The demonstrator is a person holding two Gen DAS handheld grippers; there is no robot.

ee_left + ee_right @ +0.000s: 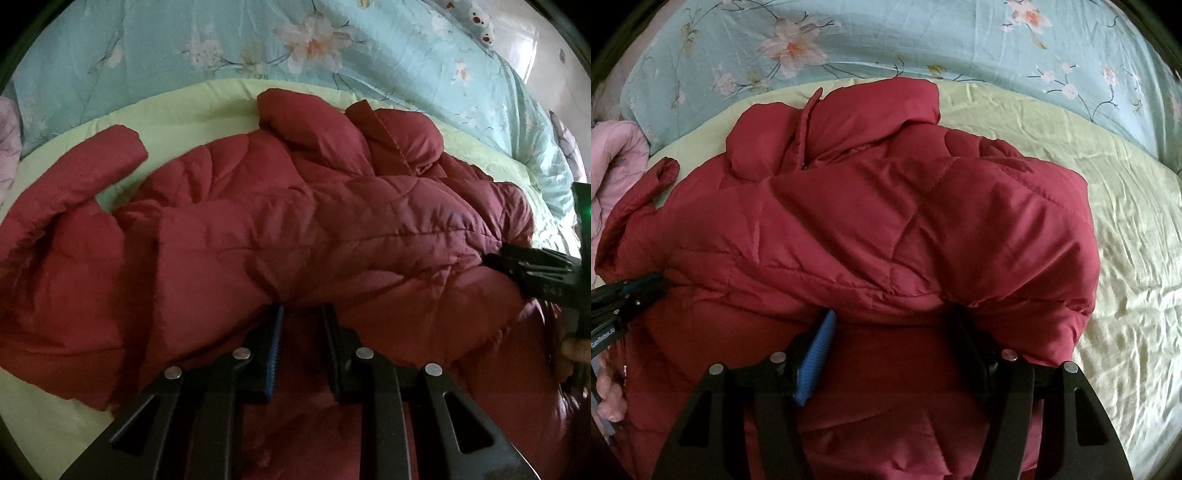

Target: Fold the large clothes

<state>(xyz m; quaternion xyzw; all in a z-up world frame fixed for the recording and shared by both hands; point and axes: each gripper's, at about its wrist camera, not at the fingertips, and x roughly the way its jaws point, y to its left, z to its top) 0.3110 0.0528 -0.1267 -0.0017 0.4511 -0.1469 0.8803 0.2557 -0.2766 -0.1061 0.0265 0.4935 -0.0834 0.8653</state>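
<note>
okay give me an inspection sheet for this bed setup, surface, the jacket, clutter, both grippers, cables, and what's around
Surface: pale green sheet, wrinkled, spread over the bed.
Job's things: red puffer jacket, bunched and partly folded over itself; one sleeve lies out to the left on the sheet.
Clutter: pink quilted fabric at the left edge.
Grippers: left gripper has its fingers pushed under a fold of the jacket, a narrow gap between them; whether it pinches cloth cannot be told. Right gripper has its fingers wide apart, tips under the jacket's folded edge.
Cables: nothing seen.
Surroundings: floral turquoise bedding beyond the sheet; pale wall or floor at far right, unclear.
</note>
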